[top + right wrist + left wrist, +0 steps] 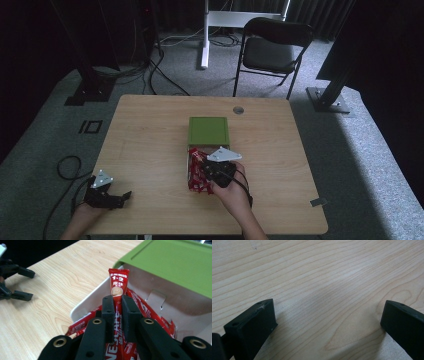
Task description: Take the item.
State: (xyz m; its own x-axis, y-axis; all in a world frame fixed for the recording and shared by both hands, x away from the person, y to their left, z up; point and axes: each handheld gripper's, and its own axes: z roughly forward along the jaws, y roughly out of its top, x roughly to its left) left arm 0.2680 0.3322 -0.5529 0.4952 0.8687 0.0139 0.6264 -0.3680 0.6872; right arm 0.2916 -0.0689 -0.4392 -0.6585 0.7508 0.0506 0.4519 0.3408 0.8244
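From above, your right gripper [216, 172] sits over the white open-topped box [188, 161] of red coffee sachets [196, 176] at the middle of the light wooden table [150, 145]; the box's green hinged lid [208, 130] lies flat just beyond it. Your left gripper [111, 197] rests near the table's front left edge, well apart from the box.

Along your left gripper [328, 320], its jaws stand wide with only bare wood grain between them.

Along your right gripper [117, 312], the jaws pinch one red Nescafé stick sachet [118, 281], its top poking out beyond the fingertips, above the sachets lying in the box [87, 302], under the green lid [172, 262].
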